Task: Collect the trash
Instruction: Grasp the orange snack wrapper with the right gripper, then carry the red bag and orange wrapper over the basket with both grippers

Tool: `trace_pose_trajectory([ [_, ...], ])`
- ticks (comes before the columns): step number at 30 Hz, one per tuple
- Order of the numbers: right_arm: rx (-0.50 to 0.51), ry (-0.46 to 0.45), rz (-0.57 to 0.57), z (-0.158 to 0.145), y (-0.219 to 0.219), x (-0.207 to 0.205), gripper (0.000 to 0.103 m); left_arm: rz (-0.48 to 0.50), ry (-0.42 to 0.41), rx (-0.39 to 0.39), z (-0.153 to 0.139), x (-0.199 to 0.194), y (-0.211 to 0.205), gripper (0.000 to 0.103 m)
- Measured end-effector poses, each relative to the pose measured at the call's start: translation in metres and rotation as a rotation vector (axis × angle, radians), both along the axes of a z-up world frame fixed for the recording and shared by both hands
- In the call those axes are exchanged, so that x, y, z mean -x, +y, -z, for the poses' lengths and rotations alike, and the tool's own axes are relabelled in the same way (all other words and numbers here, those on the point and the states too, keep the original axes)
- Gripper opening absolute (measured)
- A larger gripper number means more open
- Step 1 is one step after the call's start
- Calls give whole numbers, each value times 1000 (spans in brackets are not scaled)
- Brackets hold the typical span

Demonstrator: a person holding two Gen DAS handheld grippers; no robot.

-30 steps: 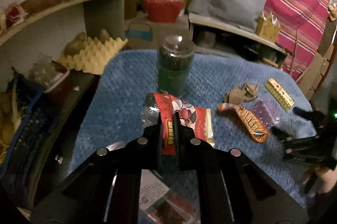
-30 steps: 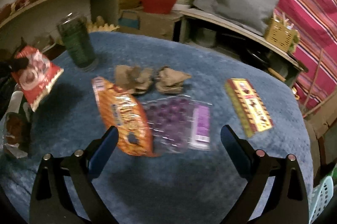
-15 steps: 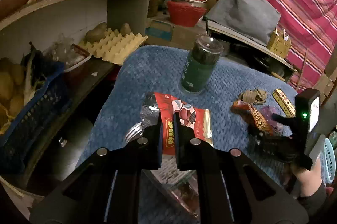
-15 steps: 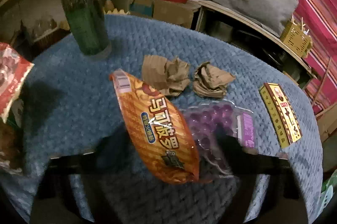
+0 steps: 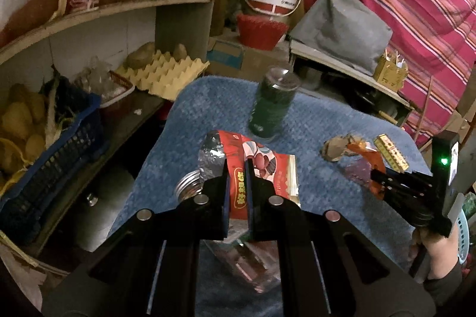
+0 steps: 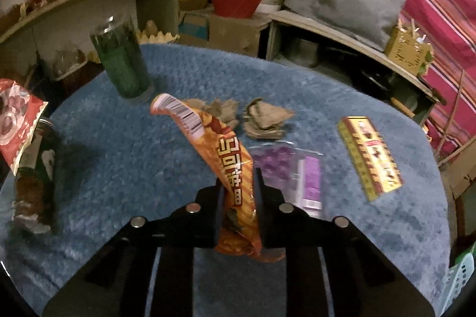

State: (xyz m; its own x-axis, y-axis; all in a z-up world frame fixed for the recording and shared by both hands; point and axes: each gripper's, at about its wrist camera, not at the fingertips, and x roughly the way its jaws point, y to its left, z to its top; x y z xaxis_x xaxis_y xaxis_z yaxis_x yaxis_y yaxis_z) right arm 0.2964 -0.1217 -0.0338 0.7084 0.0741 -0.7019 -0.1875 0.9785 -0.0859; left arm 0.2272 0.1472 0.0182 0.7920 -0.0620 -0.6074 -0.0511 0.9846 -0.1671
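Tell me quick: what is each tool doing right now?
Left tool: closed on the red wrapper.
Right tool: closing on the orange wrapper, pads already pressing it.

1. The left gripper (image 5: 237, 168) points forward and downward, its black jaws pressed tight together on a red snack packet (image 5: 261, 165).
2. The right gripper (image 6: 238, 183) also tilts downward; its jaws are closing, and an orange snack wrapper (image 6: 229, 156) stands pinched between them, its top end curling up and away.
3. In the left wrist view, a hand (image 5: 437, 245) with a dark sleeve cuff grips the right gripper's handle from below.
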Motion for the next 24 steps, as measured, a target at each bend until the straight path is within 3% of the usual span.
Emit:
trace_pose_trajectory([
  [9, -16, -56, 35, -33, -59, 40, 14, 36, -40, -6, -21, 16, -39, 7],
  [24, -17, -87, 67, -49, -132, 99, 14, 125, -21, -4, -20, 27, -120, 7],
])
